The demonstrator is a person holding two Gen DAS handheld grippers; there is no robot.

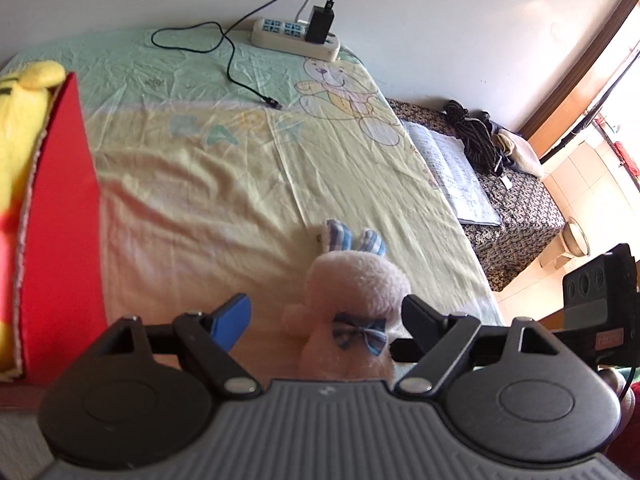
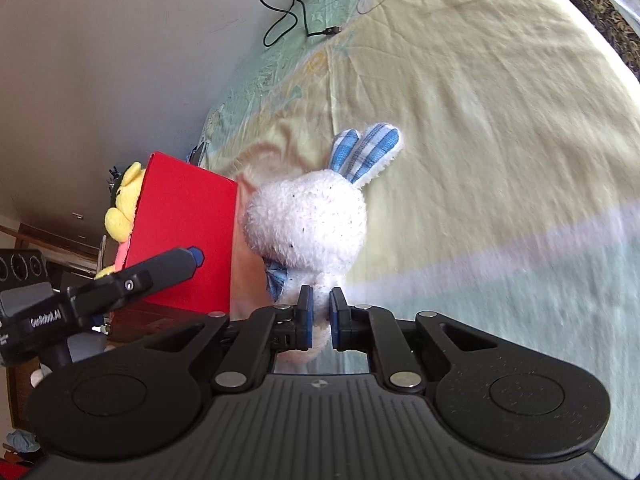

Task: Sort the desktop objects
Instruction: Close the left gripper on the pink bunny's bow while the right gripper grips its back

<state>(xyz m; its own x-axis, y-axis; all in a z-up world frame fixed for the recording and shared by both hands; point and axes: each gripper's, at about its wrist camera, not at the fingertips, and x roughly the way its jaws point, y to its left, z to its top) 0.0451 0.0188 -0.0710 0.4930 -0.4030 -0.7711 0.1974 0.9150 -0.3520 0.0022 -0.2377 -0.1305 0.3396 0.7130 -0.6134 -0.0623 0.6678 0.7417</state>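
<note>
**Rabbit in transit, one toy boxed**

The right gripper (image 2: 319,322) was clamped on the lower body of the rabbit (image 2: 310,224), its blue pads pressed into the plush from either side with only a narrow strip of fabric between them. The left gripper (image 1: 326,322) stood with its jaws wide apart, one finger on each side of the rabbit's body; whether either finger touched the plush could not be told. In the right wrist view one finger of that gripper reached across the red face of the box (image 2: 182,236).

The rabbit was near the front edge of the sheet (image 1: 224,184), just right of the box. Whether it was lifted clear or resting on the sheet could not be confirmed.

Progress: a yellow toy (image 1: 20,128) already sat inside the box (image 1: 64,216), its head and limbs showing above the rim. That item was judged sorted. The rabbit was judged the item in hand, not yet deposited. No other loose toys were seen on the sheet; a cable (image 1: 230,64) and power strip (image 1: 296,38) lay at the far end, and whether these belonged to the task was not evident. The job was judged past its midpoint, possibly on the last toy.

Orientation: the rabbit's long axis ran from gripped base to ears, pointing away from the right gripper. The striped blue ears (image 2: 366,150) led and the bow tie (image 1: 360,334) faced the left camera.
</note>
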